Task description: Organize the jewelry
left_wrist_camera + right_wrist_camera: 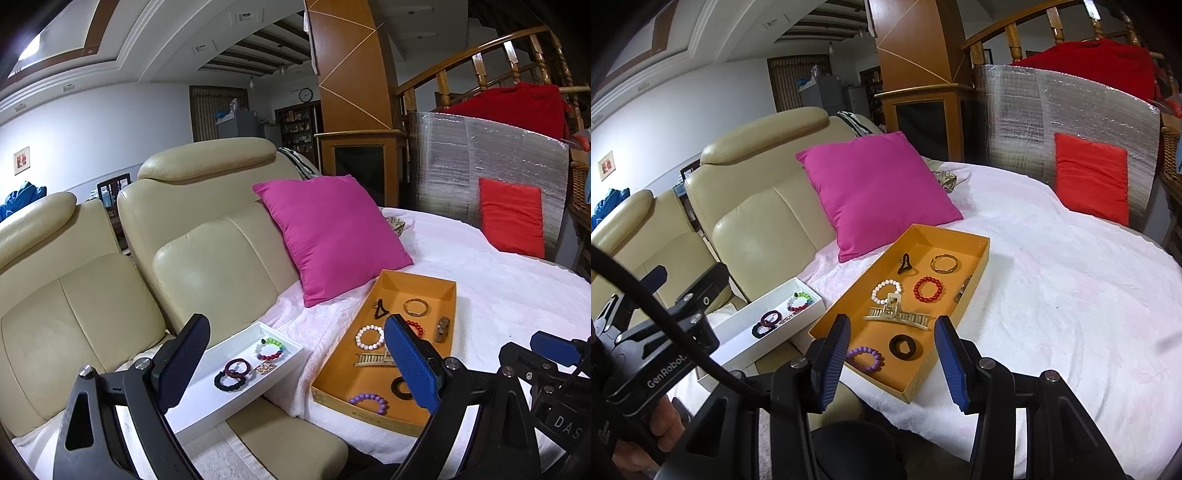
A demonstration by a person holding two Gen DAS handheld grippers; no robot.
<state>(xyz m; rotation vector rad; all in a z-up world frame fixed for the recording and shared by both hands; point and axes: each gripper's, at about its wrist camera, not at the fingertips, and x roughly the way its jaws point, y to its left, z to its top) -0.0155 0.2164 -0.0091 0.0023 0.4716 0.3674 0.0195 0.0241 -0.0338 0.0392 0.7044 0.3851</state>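
An orange tray [982, 254] lies on the white blanket and holds a purple bead bracelet [865, 356], a black ring [903, 346], a gold hair claw [897, 314], white [885, 290] and red bead bracelets [928, 289], a gold bangle [944, 263] and a black clip [905, 263]. A white tray [207, 402] to its left holds a multicolour bracelet [269, 349] and dark hair ties [232, 374]. My left gripper [299, 365] is open and empty, above the gap between the trays. My right gripper [892, 363] is open and empty over the orange tray's near end.
A pink cushion [875, 188] leans on the beige sofa back [757, 206] behind the trays. A red cushion [1091, 177] rests against a silver foil panel [1015, 122] at the far right. The white blanket [1052, 295] stretches to the right of the orange tray.
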